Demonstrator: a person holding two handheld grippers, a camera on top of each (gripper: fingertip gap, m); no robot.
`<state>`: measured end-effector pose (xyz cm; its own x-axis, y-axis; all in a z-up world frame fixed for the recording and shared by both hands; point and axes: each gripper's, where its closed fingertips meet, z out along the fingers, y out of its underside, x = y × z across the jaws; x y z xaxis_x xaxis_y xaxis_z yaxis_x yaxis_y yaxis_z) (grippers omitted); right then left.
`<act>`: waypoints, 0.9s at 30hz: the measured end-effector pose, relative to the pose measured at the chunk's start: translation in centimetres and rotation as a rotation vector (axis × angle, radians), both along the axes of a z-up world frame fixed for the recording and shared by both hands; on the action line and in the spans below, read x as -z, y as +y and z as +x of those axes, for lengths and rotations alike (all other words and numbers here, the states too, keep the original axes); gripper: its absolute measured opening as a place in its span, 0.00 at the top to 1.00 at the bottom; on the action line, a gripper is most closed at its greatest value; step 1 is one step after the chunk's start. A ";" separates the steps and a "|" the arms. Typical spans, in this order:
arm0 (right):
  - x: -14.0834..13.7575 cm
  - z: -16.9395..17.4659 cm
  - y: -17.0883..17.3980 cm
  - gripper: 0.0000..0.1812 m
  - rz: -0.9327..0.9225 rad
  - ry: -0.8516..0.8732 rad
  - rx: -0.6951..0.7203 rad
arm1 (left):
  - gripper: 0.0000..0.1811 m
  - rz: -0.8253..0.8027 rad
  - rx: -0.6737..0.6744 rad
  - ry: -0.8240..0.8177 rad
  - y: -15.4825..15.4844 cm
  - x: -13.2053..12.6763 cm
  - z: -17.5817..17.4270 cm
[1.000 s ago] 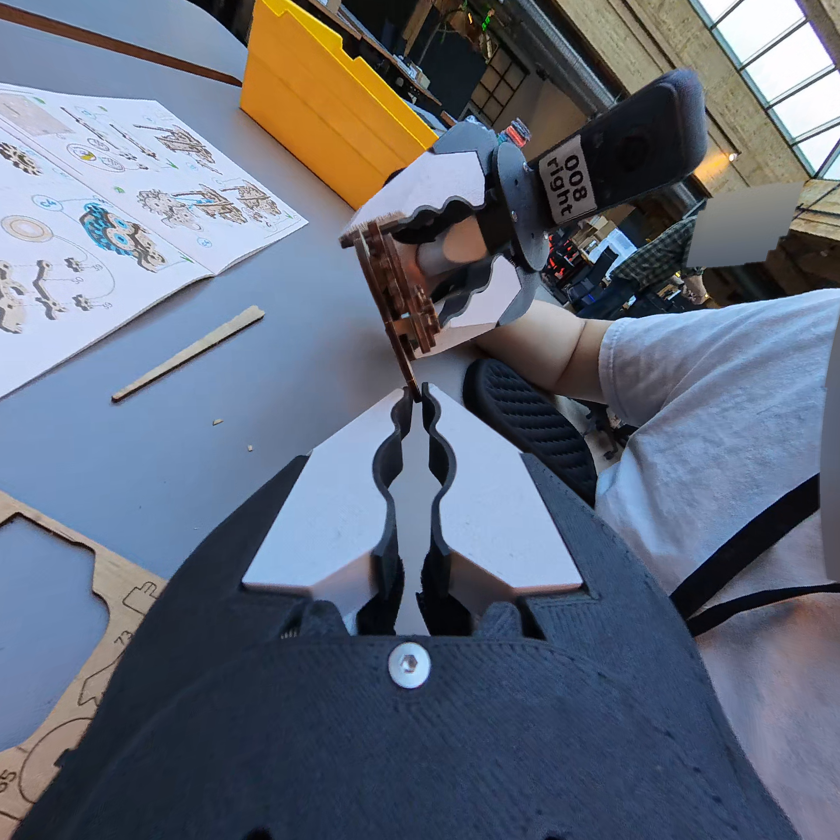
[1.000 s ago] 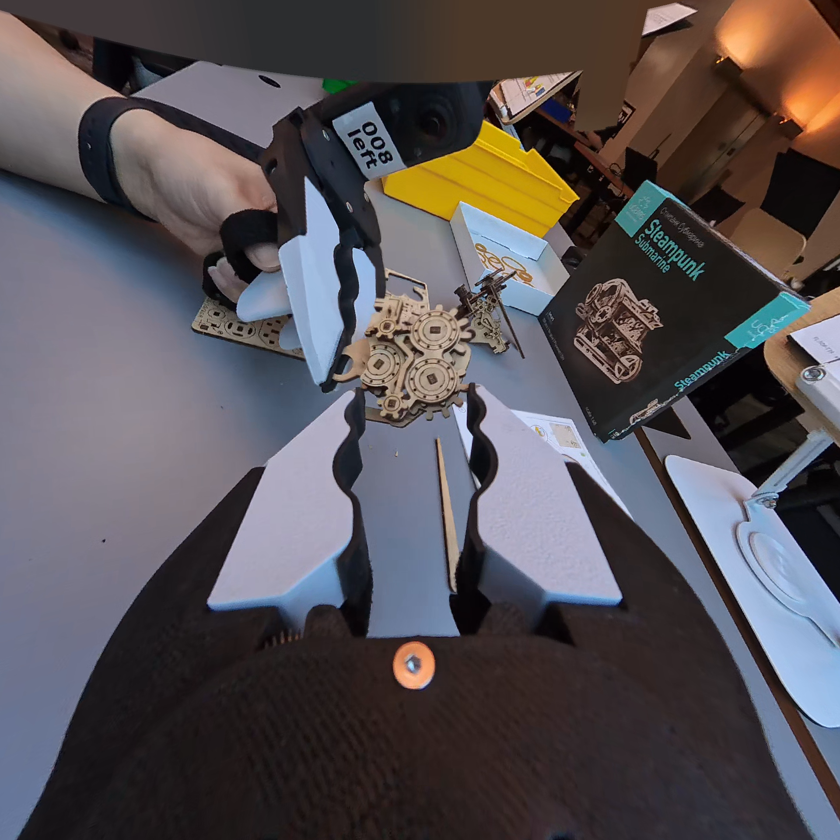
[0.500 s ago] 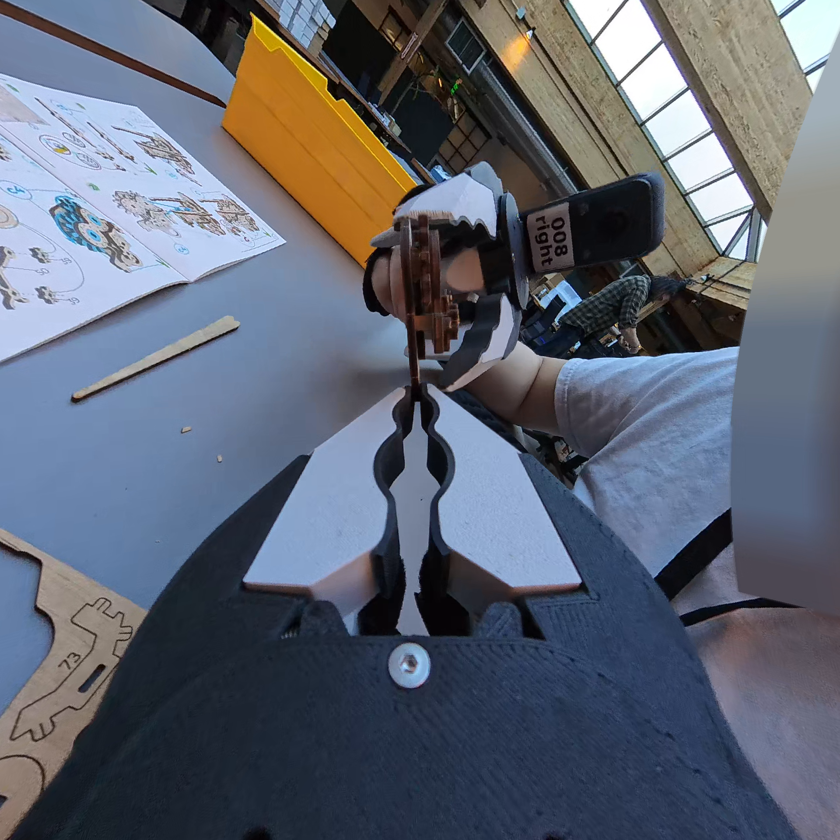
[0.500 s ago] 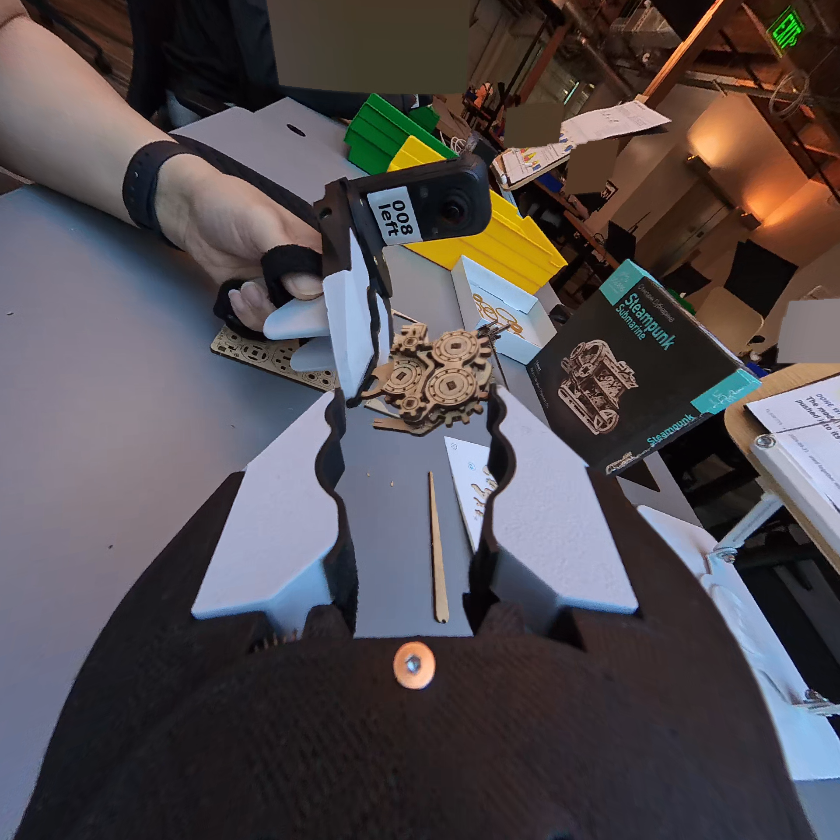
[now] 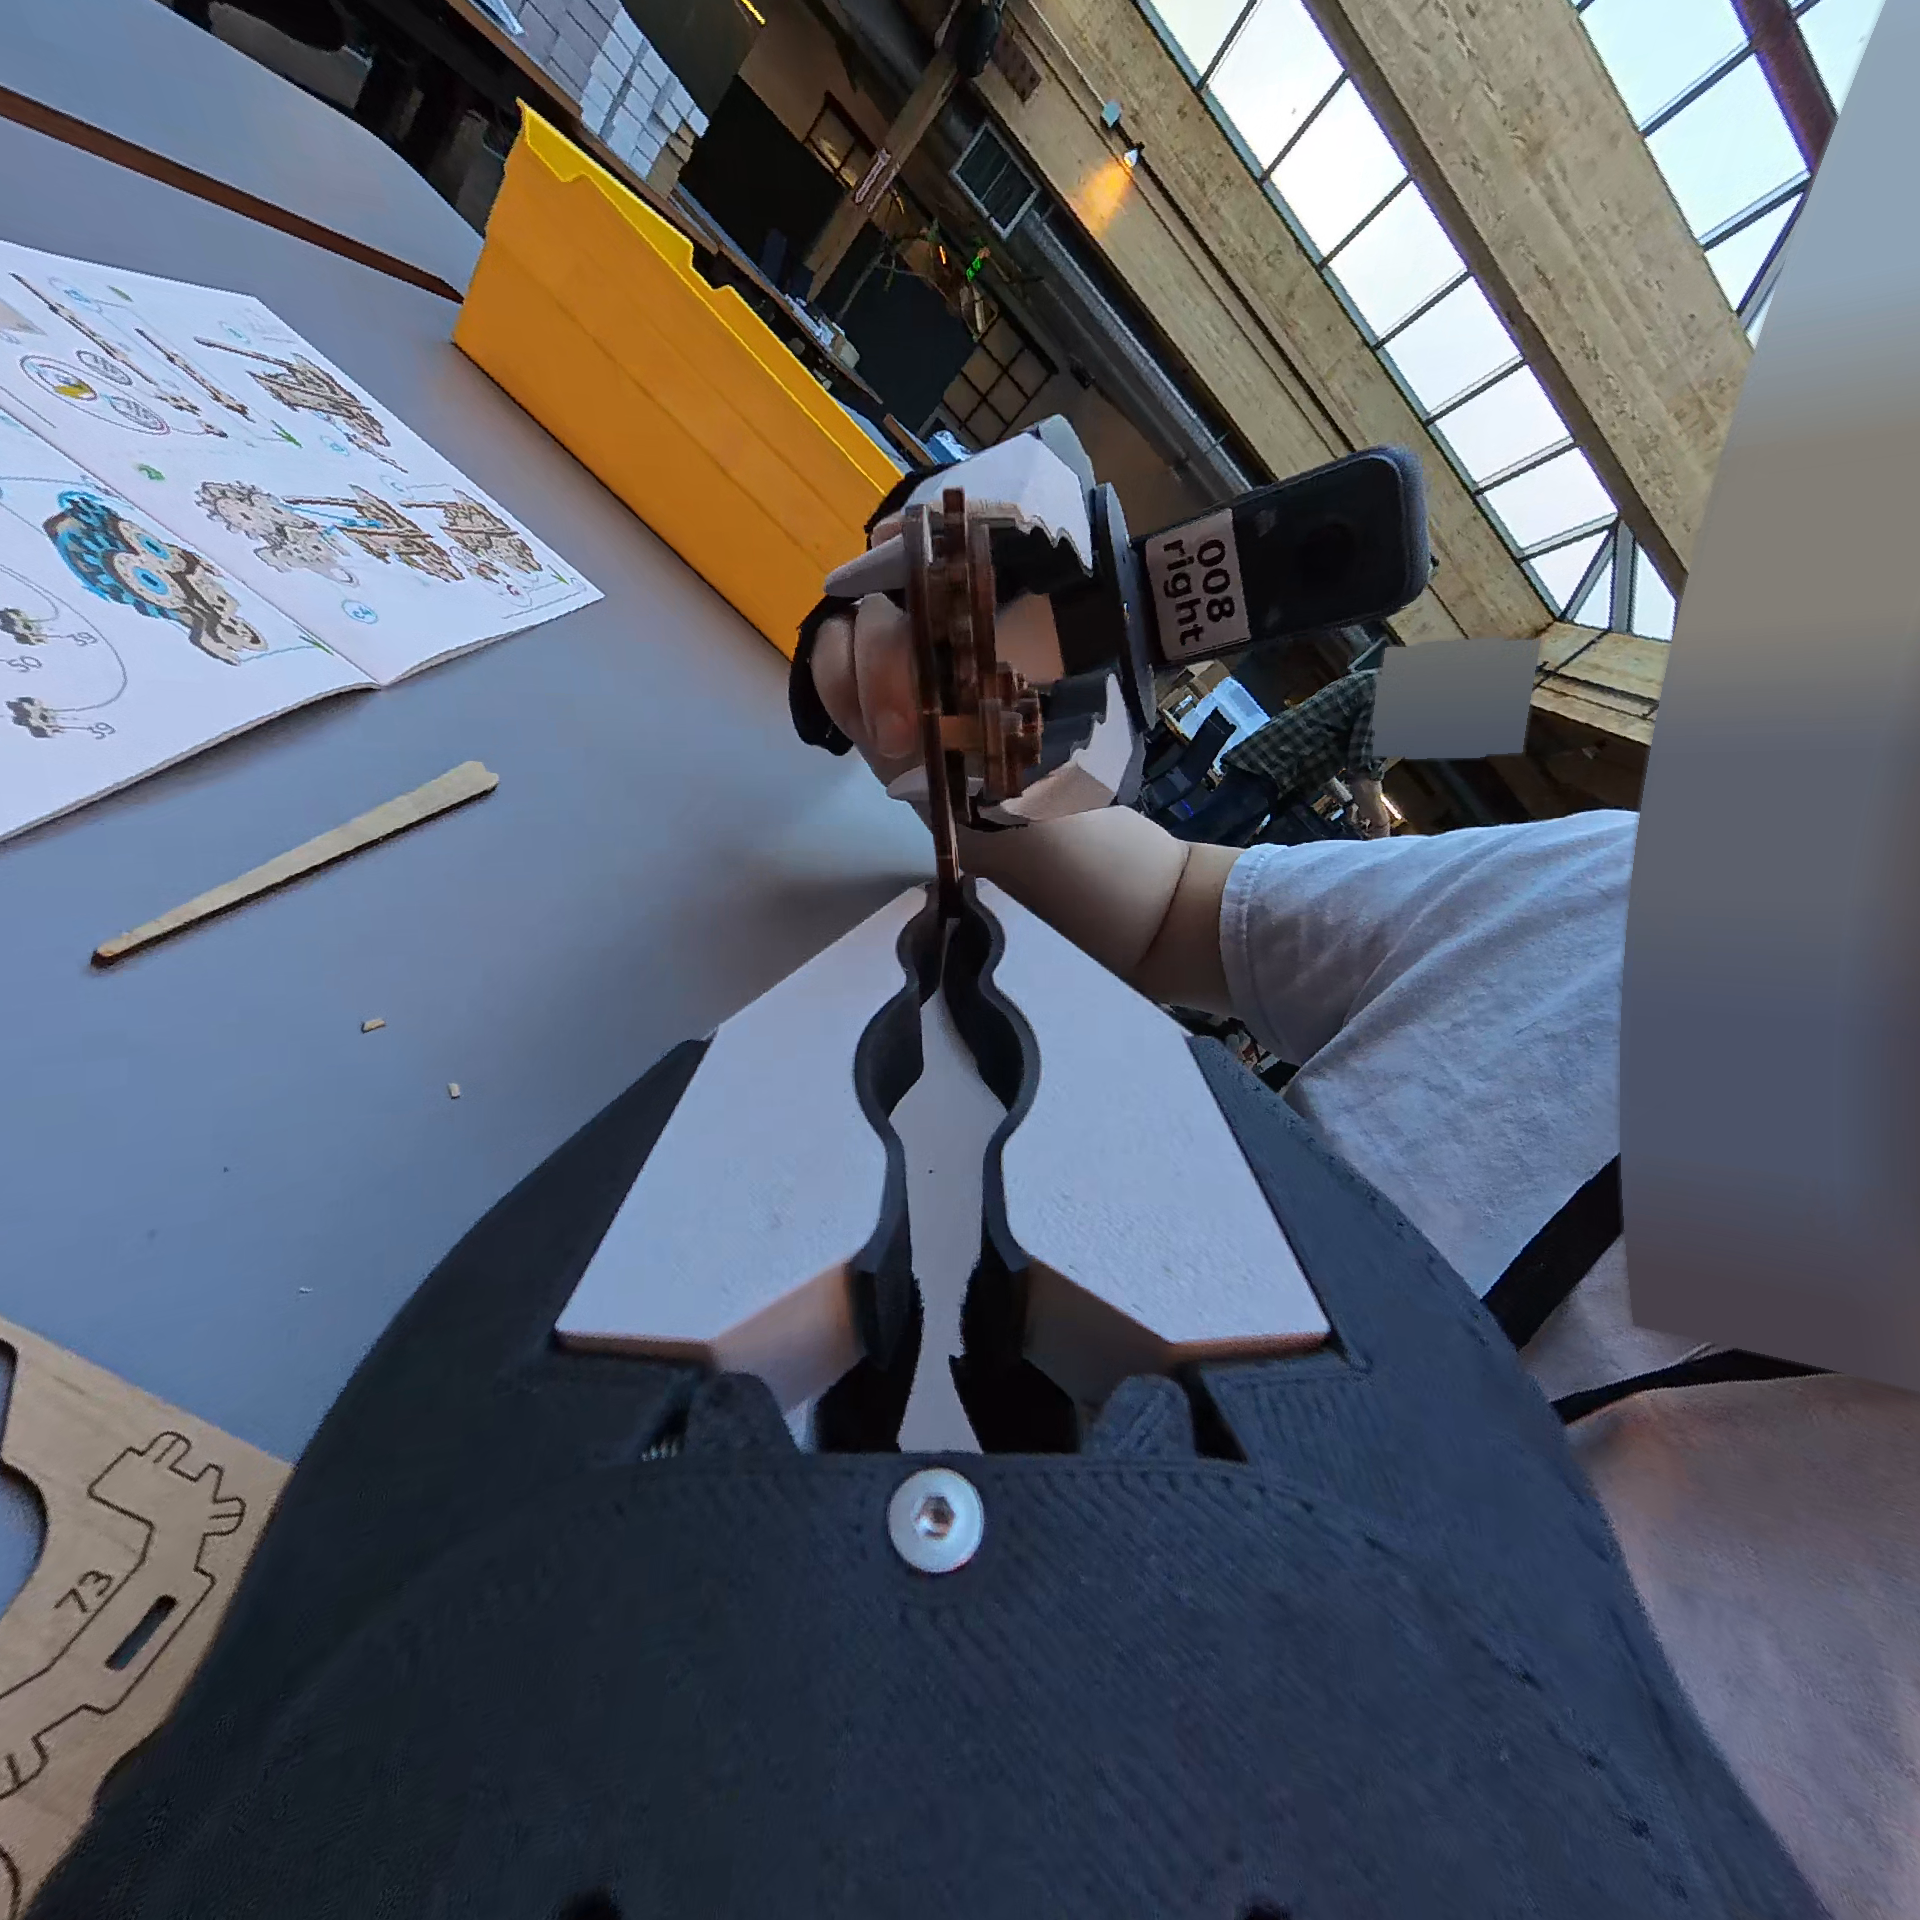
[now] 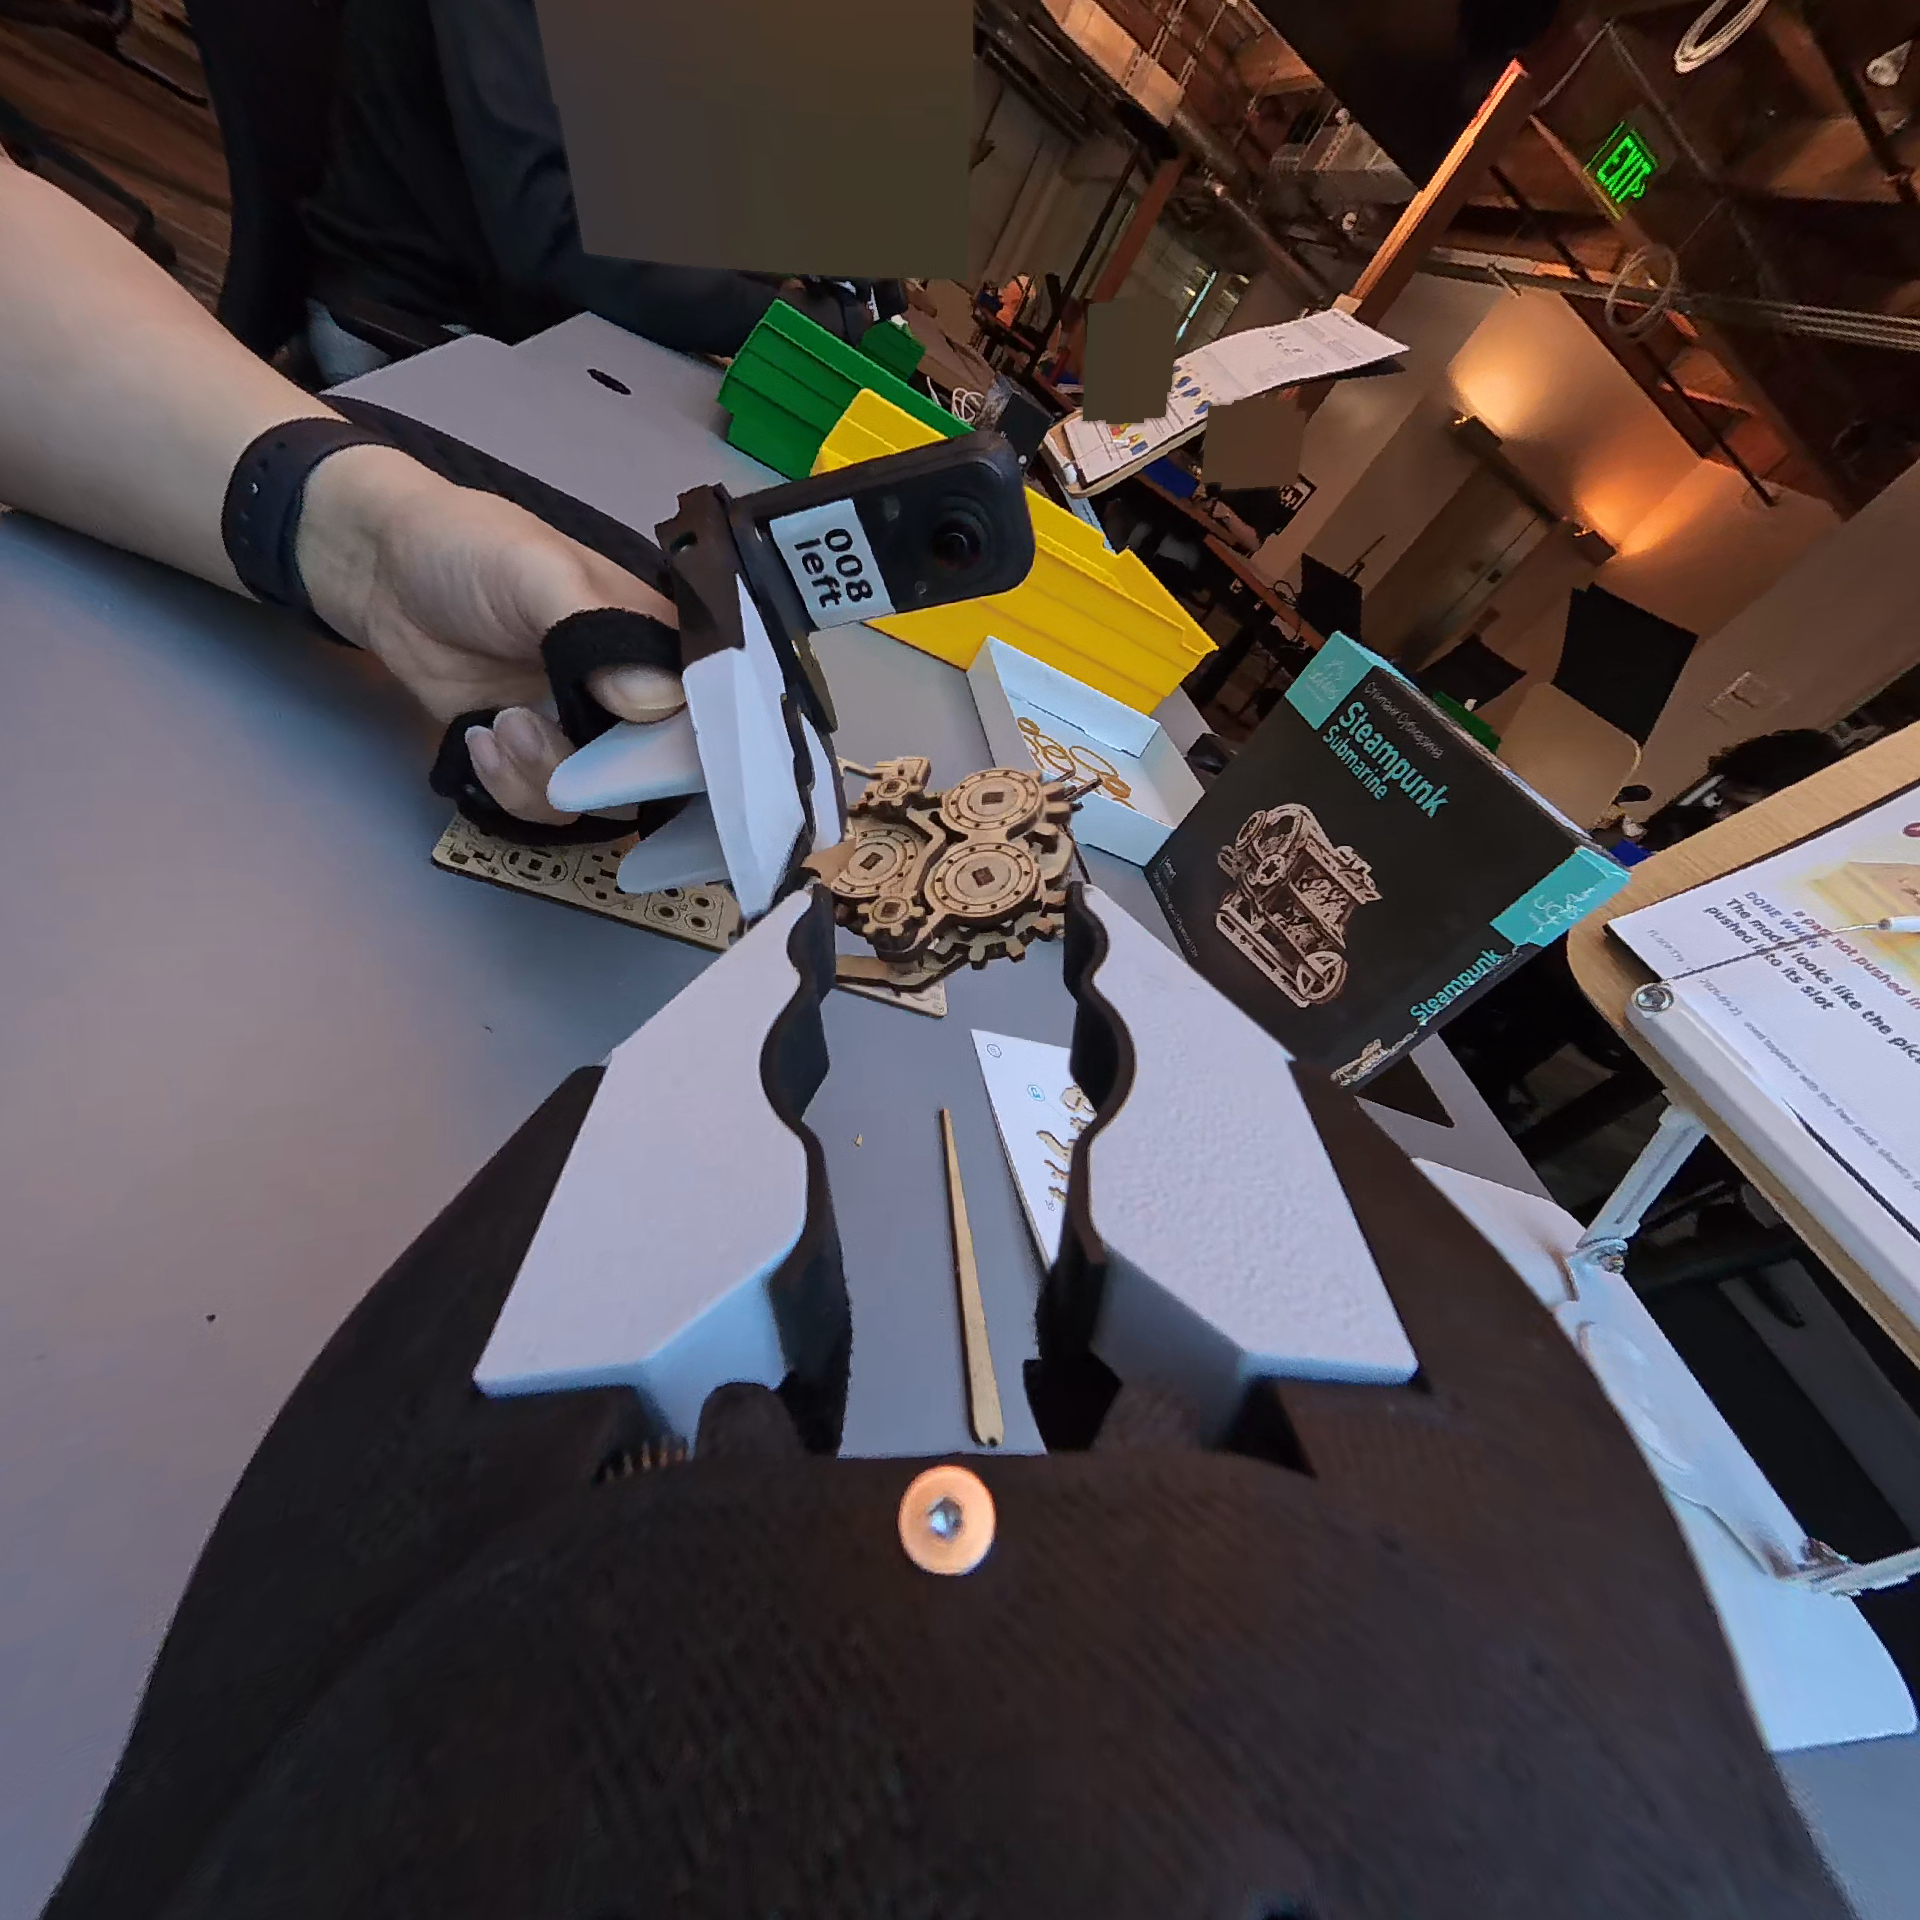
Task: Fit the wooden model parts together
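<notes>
the gear assembly (image 6: pixel 951 868) is pinched by its thin edge in the closed left gripper (image 5: pixel 951 902). it is held upright just ahead of the open, empty right gripper (image 6: pixel 940 935), flat gear face turned toward it, between its fingertips.

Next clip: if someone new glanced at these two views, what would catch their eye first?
Probably the wooden gear assembly, held in mid-air above the grey table, with the left gripper shut on its lower edge and the right gripper spanning its sides. After that, the yellow bin at the table's far edge and the dark model box standing tilted to the right.
</notes>
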<state>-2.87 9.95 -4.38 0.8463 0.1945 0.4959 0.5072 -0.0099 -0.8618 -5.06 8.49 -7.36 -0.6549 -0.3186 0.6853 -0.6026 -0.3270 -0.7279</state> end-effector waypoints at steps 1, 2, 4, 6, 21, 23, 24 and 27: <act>-0.1 -0.1 0.0 0.76 0.002 0.006 -0.006 | 1.00 -0.006 0.001 -0.009 0.0 -0.1 0.0; 0.1 -0.3 0.0 0.76 -0.010 0.011 -0.021 | 0.98 -0.015 -0.003 -0.022 0.0 -0.4 0.0; 0.5 -0.3 0.0 0.76 -0.027 0.012 -0.028 | 0.87 -0.031 -0.020 -0.029 0.1 -0.8 0.2; 0.5 -0.7 0.0 0.76 -0.028 0.033 -0.050 | 0.93 -0.017 -0.017 -0.037 0.1 -0.8 0.1; -0.2 -0.6 0.4 0.70 0.035 0.000 0.011 | 0.99 -0.055 -0.089 -0.086 1.1 -2.2 0.3; -0.5 -0.6 0.4 0.71 0.056 0.004 0.022 | 0.99 -0.053 -0.100 -0.097 1.2 -2.3 0.3; -0.7 -0.6 0.4 0.71 0.064 0.002 0.032 | 0.99 -0.051 -0.112 -0.103 1.4 -2.4 0.4; -0.9 -0.7 0.4 0.71 0.087 -0.007 0.052 | 0.99 -0.063 -0.131 -0.116 1.8 -2.8 0.4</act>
